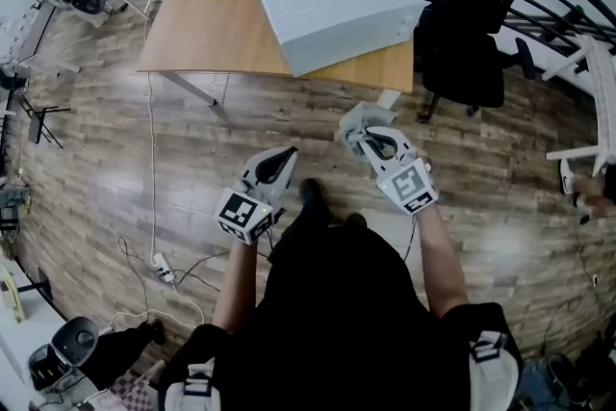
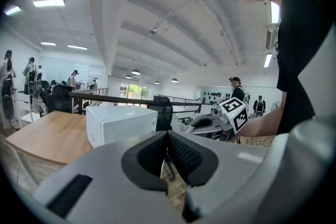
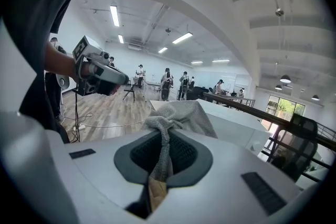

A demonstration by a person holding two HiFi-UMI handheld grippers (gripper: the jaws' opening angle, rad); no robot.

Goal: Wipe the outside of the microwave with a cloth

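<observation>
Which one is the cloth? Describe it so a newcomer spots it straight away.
Start at the wooden table carrying the white microwave. Nearer the person, the right gripper is shut on the cloth: a bunched grey knit rag, the only soft thing there.

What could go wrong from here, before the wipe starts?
1. The right tool pinches only a bunched bit of the cloth. It may pull free under wiping drag.
2. The microwave sits with a corner at the table edge, so a sideways push could shift it over.
3. A cable trails on the floor to the person's left and could snag a foot when stepping in.
</observation>
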